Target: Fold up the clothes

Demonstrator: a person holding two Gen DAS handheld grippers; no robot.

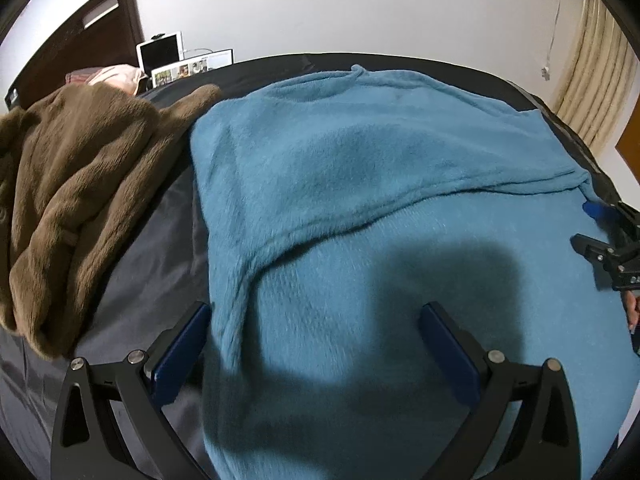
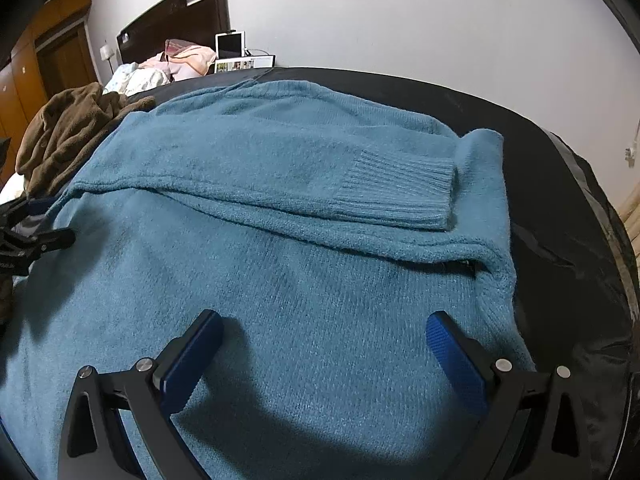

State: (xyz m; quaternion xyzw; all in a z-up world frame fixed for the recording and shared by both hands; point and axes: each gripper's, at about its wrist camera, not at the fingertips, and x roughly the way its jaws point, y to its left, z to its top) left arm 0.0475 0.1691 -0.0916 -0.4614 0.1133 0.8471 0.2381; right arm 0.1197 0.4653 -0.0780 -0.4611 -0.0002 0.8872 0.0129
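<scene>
A teal fuzzy sweater (image 1: 360, 184) lies flat on a dark sheet, both sleeves folded across its body. In the right wrist view the sweater (image 2: 304, 280) shows a ribbed cuff (image 2: 400, 192) lying on top at the right. My left gripper (image 1: 316, 316) is open and empty, hovering over the sweater's near left edge. My right gripper (image 2: 324, 324) is open and empty above the sweater's lower right part. The right gripper also shows at the right edge of the left wrist view (image 1: 604, 232), and the left gripper at the left edge of the right wrist view (image 2: 36, 236).
A brown fleece garment (image 1: 72, 184) is heaped to the left of the sweater; it also shows in the right wrist view (image 2: 68, 128). The dark sheet (image 2: 560, 216) covers the surface. Behind it are a headboard (image 2: 180, 16), pink bedding (image 2: 188, 60) and a tablet (image 2: 230, 45).
</scene>
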